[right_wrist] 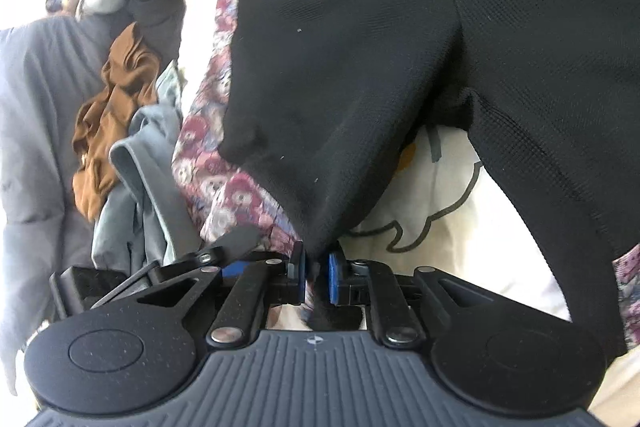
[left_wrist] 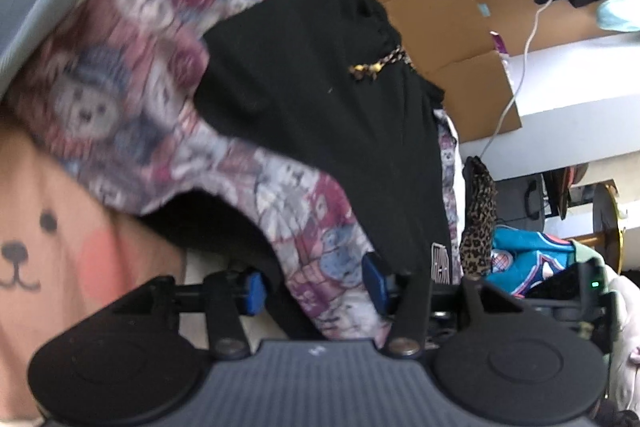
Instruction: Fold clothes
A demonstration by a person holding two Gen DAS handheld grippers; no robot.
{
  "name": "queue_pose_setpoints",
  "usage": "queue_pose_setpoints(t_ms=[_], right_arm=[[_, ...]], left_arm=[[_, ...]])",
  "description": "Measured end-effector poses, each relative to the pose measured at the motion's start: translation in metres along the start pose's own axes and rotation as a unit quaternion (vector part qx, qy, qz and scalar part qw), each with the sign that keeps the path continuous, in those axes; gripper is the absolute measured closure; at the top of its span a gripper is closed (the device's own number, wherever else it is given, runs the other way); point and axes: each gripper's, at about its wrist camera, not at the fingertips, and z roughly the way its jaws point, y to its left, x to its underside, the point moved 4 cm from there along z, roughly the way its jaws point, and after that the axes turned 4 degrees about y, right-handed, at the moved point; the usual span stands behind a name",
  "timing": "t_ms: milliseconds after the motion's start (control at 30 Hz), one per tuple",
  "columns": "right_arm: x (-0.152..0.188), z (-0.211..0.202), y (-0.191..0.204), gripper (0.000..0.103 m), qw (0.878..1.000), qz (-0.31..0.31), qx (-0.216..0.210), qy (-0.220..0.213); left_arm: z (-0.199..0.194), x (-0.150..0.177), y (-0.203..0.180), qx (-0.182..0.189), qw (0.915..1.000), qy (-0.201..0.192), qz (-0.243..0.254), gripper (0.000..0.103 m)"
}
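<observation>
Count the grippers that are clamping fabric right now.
1. The right hand-held gripper pinches the black garment. The left hand-held gripper is open, with patterned cloth lying between its pads unclamped.

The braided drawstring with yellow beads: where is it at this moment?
In the left wrist view the braided drawstring lies right of centre on the black garment, which is draped over the bear-print fabric, near the cardboard.

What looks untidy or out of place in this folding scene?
The black garment hangs bunched, unfolded, pinched by the right gripper; the patterned fabric sits crumpled beneath. The left gripper is open around it.
</observation>
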Motion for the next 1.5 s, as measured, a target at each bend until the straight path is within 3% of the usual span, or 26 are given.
queue_pose_setpoints(t_ms=[33, 100, 300, 367, 400, 433, 467, 700, 967, 1167, 1200, 1267, 1300, 1400, 1500], right_arm=[[0.001, -0.003, 0.0, 0.062, 1.0, -0.001, -0.002, -0.002], [0.0, -0.009, -0.006, 0.05, 1.0, 0.011, -0.015, -0.011], [0.006, -0.017, -0.041, 0.05, 0.998, 0.044, 0.001, -0.037], [0.01, -0.017, -0.052, 0.05, 0.997, 0.053, 0.016, -0.046], [0.011, -0.016, -0.057, 0.05, 0.997, 0.058, 0.022, -0.049], [0.013, -0.015, -0.06, 0.05, 0.996, 0.062, 0.026, -0.051], [0.015, -0.014, -0.064, 0.05, 0.996, 0.067, 0.029, -0.052], [0.023, 0.01, -0.063, 0.05, 0.998, 0.054, 0.031, -0.028], [0.02, 0.057, -0.041, 0.05, 0.998, 0.05, 0.02, -0.015], [0.019, 0.068, -0.038, 0.05, 0.997, 0.079, -0.011, -0.023], [0.019, 0.07, -0.038, 0.051, 0.996, 0.081, -0.013, -0.022], [0.019, 0.073, -0.04, 0.075, 0.996, 0.087, -0.015, -0.018], [0.019, 0.074, -0.041, 0.093, 0.996, 0.09, -0.016, -0.015], [0.02, 0.073, -0.042, 0.1, 0.995, 0.092, -0.022, -0.012], [0.027, 0.064, -0.041, 0.101, 0.998, 0.066, -0.009, -0.005]], left_arm=[[0.003, 0.001, 0.002, -0.006, 1.0, 0.001, -0.001, 0.045], [0.01, 0.0, 0.006, -0.02, 0.9998, 0.003, -0.002, 0.045], [0.026, -0.005, 0.011, -0.028, 0.9996, 0.002, -0.001, 0.043], [0.03, -0.006, 0.009, -0.024, 0.9997, 0.003, 0.002, 0.048], [0.032, -0.006, 0.008, -0.021, 0.9998, 0.004, 0.004, 0.064], [0.033, -0.007, 0.006, -0.018, 0.9998, 0.004, 0.005, 0.091], [0.034, -0.008, 0.007, -0.018, 0.9998, 0.011, 0.003, 0.101], [0.006, -0.021, 0.014, -0.033, 0.9991, -0.027, -0.004, 0.099], [0.005, -0.028, 0.021, -0.05, 0.9981, -0.036, -0.006, 0.099], [0.004, -0.027, 0.026, -0.047, 0.9979, -0.041, -0.018, 0.099], [0.003, -0.026, 0.026, -0.047, 0.9979, -0.041, -0.019, 0.099], [0.0, -0.024, 0.028, -0.046, 0.9979, -0.04, -0.022, 0.099], [-0.002, -0.022, 0.029, -0.046, 0.9979, -0.039, -0.024, 0.099], [-0.006, -0.015, 0.031, -0.048, 0.998, -0.033, -0.026, 0.099], [-0.008, -0.005, 0.031, -0.048, 0.9981, -0.024, -0.031, 0.099]])
